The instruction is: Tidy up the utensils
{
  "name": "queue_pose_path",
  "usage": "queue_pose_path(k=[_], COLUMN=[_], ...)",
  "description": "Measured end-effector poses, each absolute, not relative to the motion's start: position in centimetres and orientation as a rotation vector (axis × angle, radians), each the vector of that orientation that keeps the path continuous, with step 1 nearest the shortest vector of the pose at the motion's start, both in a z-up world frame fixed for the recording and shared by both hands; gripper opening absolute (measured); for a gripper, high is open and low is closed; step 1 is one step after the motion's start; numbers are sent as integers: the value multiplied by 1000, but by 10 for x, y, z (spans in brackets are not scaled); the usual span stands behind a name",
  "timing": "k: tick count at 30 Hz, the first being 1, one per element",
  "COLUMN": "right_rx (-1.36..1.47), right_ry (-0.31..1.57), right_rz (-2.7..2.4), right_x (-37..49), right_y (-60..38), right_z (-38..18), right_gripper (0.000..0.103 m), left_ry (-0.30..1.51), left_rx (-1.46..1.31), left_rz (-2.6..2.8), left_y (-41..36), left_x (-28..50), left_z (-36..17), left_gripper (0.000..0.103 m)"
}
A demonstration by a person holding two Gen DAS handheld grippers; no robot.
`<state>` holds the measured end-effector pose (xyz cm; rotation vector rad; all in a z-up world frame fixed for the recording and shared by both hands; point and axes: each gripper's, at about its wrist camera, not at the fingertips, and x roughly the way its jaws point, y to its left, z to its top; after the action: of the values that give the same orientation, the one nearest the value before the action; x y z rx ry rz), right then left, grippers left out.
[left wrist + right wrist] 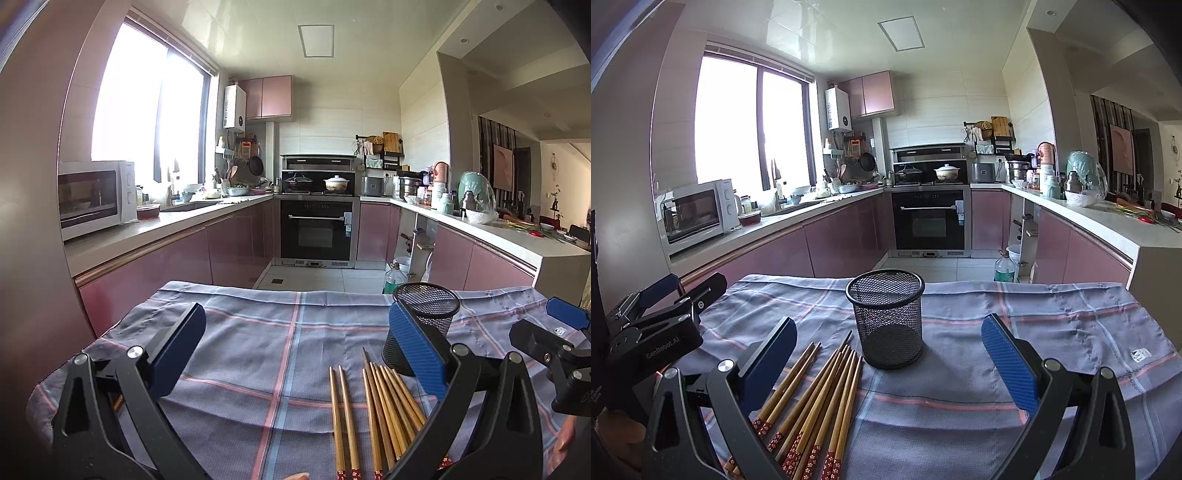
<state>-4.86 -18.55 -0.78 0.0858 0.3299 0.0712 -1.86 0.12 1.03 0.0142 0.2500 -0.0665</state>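
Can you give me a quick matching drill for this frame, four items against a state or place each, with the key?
Column 1:
1. mesh cup
2. chopsticks
3. left gripper
4. microwave

Column 2:
A. lying flat in a loose bunch on the checked cloth
B. open, holding nothing
C. on the kitchen counter under the window
D. upright and empty on the cloth

Pairs: 1-D, 2-A, 3-B, 4-C. The right gripper is open and empty as well.
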Motion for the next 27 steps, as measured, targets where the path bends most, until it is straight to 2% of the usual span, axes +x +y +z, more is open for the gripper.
queue_pose_path(k=[27], right_rx=[96], right_ry=[332], right_rz=[84], right_x=[-47], right_y=[-187], right_z=[-11], right_gripper=[97], left_ry=[232], left_rx=[16], left_rz=[-67], left_y=[1], left_x=[-21], left_z=[11], left_gripper=[98])
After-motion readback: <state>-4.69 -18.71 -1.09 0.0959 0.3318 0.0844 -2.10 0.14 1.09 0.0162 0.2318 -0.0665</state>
